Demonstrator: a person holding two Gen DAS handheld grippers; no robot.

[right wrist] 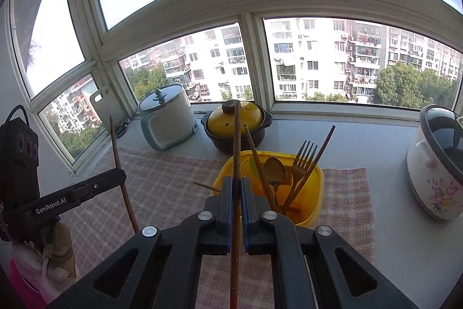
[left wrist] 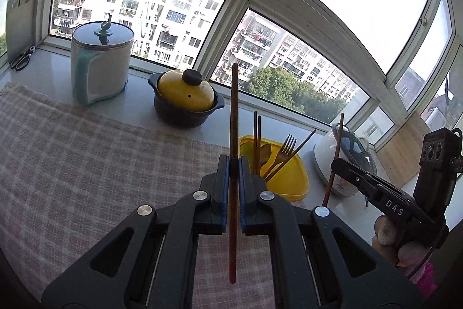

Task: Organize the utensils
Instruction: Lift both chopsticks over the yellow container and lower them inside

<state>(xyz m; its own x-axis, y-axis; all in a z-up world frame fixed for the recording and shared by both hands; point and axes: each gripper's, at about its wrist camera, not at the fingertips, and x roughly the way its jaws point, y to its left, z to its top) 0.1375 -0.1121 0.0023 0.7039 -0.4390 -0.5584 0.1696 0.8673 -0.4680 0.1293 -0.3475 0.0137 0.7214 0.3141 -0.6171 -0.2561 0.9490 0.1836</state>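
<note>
A long dark-brown wooden chopstick (left wrist: 233, 118) stands nearly upright, clamped between the blue pads of my left tool (left wrist: 233, 164), its red-tinted lower end hanging below the jaws above the pink-and-white checked cloth (left wrist: 86, 152) on the grey table (right wrist: 361, 141). My right tool (right wrist: 237, 184) is closed the same way on a second brown wooden chopstick (right wrist: 236, 141), which also rises nearly upright, its top showing in front of the pot behind. Just beyond both tools sits the yellow plastic rounded-square container (right wrist: 314, 190), on the far part of the cloth; leaning inside it are more brown chopsticks (right wrist: 257, 161), a bronze-coloured metal spoon (right wrist: 275, 170) and a matching fork (right wrist: 301, 164). One more thin stick (right wrist: 207, 186) pokes out past the container's left rim. Behind the container stands a black clay pot with a yellow domed lid and dark knob (left wrist: 186, 99), and left of it a white cylindrical cooker with a teal handle and glass lid (left wrist: 101, 65). At the right end of the table is a white flower-patterned cooker with a glass lid (right wrist: 437, 170). Black-handled scissors (left wrist: 23, 58) lie at the far left of the sill, under a wide window (right wrist: 332, 60) facing pale apartment blocks and green trees.
</note>
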